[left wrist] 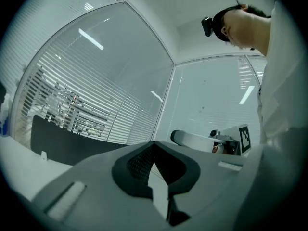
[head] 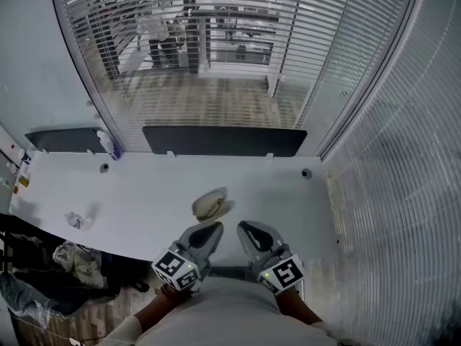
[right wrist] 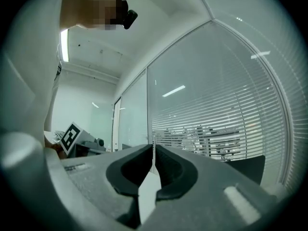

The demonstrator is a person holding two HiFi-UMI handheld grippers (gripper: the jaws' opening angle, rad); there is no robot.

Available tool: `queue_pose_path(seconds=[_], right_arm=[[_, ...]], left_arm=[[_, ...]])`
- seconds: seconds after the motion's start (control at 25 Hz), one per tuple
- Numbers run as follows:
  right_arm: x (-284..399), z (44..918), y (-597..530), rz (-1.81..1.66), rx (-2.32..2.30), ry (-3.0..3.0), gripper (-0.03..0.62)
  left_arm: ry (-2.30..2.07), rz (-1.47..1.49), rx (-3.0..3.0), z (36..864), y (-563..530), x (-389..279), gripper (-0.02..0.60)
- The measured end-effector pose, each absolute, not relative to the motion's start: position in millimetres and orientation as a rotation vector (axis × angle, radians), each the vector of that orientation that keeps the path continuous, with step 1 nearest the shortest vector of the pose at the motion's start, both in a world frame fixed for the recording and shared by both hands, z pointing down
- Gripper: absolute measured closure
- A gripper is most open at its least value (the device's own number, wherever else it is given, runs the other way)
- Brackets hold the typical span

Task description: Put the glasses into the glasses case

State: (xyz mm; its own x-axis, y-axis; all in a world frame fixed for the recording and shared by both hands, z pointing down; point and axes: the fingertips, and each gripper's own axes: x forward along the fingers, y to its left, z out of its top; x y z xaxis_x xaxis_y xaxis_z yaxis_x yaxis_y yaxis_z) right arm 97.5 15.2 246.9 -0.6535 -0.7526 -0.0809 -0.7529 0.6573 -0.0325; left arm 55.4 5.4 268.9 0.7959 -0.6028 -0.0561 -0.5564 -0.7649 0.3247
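A tan oval glasses case (head: 210, 206) lies on the white table (head: 144, 193), a little ahead of both grippers. I cannot make out any glasses apart from it. My left gripper (head: 214, 228) and right gripper (head: 245, 228) hang side by side close to my body, just short of the case, and touch nothing. In the left gripper view the left gripper (left wrist: 153, 143) has its jaw tips together with nothing between them. In the right gripper view the right gripper (right wrist: 154, 146) shows only a hairline slit and holds nothing. Both views look level at the glass walls; neither shows the case.
A crumpled wrapper (head: 75, 220) lies at the table's left. A small bottle (head: 108, 144) and dark panels (head: 223, 140) stand along the far edge before the blinds. A bag (head: 72, 262) sits below the table's near left edge. A glass wall runs along the right.
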Motion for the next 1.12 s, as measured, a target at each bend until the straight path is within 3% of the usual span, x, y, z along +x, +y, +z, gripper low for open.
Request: queue_pose_path(seconds=[1.12], right_arm=[[108.4, 251.2, 20.2, -0.13, -1.167, 2.74, 0.594]], left_arm=[[-0.878, -0.241, 2.695, 276.5, 9.9, 73.8, 0.578]])
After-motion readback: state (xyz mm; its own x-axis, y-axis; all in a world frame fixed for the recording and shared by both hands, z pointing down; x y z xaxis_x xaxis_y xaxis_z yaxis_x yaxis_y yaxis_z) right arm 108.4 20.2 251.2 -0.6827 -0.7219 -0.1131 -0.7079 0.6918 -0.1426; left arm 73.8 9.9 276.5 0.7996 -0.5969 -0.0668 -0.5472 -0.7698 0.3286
